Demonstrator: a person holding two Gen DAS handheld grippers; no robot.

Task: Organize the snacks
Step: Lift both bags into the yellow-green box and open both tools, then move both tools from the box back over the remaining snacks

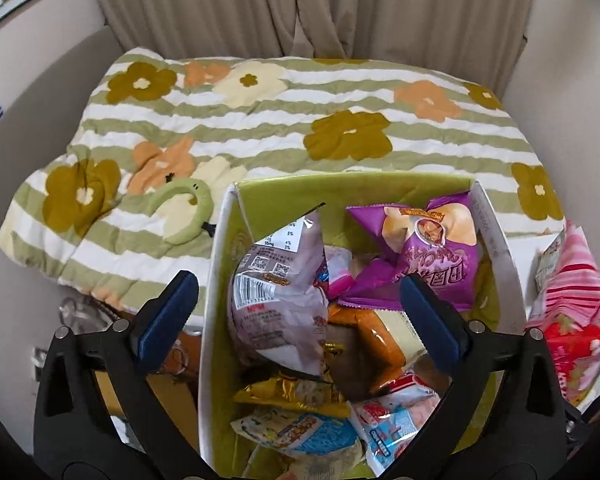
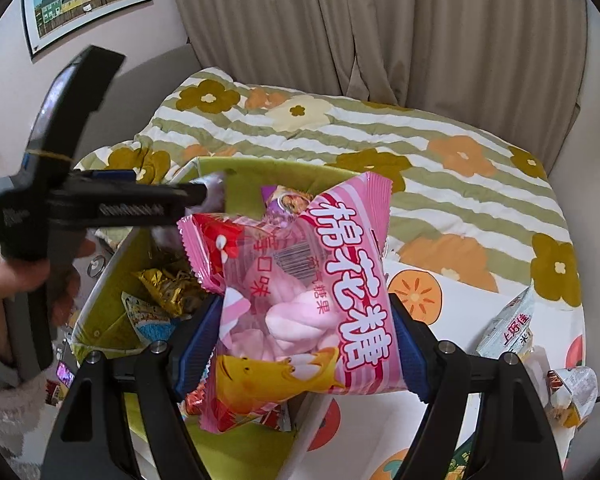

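A green-lined box (image 1: 220, 280) holds several snack packs, among them a purple chip bag (image 1: 424, 248) and a pale lilac bag (image 1: 280, 292). My left gripper (image 1: 296, 312) hangs open and empty over the box, its fingers either side of the lilac bag. My right gripper (image 2: 304, 344) is shut on a pink marshmallow bag (image 2: 312, 300) held above the box's right edge (image 2: 300, 440). The marshmallow bag also shows at the right edge of the left wrist view (image 1: 572, 320). The left gripper shows in the right wrist view (image 2: 112, 204), over the box.
A flowered, striped quilt (image 1: 280, 128) lies on the bed behind the box. A white table with orange fruit print (image 2: 452, 304) carries more snack packs (image 2: 512, 328) at the right. Curtains hang behind. A green plush ring (image 1: 184, 212) lies on the quilt.
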